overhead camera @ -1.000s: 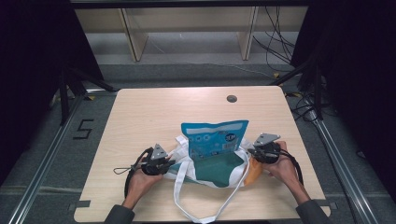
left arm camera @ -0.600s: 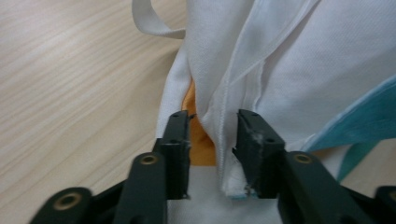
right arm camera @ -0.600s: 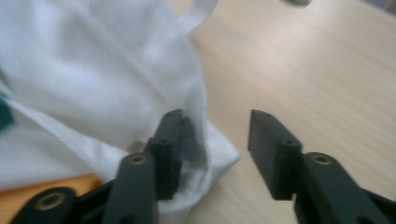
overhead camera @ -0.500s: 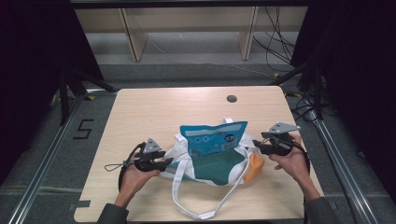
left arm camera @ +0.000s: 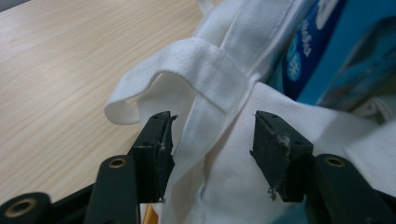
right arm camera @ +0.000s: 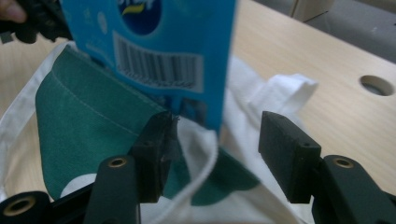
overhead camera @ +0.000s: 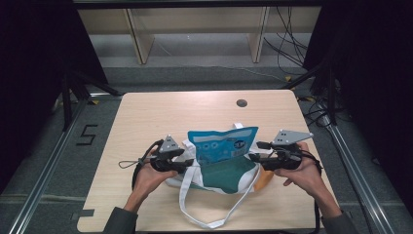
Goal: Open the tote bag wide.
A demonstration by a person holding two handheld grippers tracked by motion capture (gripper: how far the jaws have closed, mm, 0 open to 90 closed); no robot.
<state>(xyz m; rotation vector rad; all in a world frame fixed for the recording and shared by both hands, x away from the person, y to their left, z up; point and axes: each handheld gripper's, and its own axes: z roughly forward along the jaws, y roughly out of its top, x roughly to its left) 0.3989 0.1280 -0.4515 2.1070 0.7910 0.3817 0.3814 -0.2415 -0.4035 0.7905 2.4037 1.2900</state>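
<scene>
A white tote bag (overhead camera: 195, 181) with a green front panel (overhead camera: 226, 176) lies near the table's front edge. A blue snack packet (overhead camera: 221, 144) stands in its mouth. My left gripper (overhead camera: 189, 165) is at the bag's left side. Its jaws are open around a white strap (left arm camera: 210, 88) and the bag's cloth, and my left gripper (left arm camera: 212, 135) is not clamped. My right gripper (overhead camera: 252, 157) is at the bag's right rim. In its own view my right gripper (right arm camera: 217, 135) is open, with the white rim (right arm camera: 208, 163) and the barcoded corner of the packet (right arm camera: 159, 51) between the jaws.
The bag sits on a light wooden table (overhead camera: 160, 117) that has a round cable hole (overhead camera: 241, 103) at the back. The bag's long strap loop (overhead camera: 204, 217) trails toward the front edge. Something orange (overhead camera: 264, 179) peeks from under the bag's right side.
My right gripper drew out to the right and up, then came back in to the bag's right rim. My left gripper edged slightly inward. The bag and packet stayed about where they were.
</scene>
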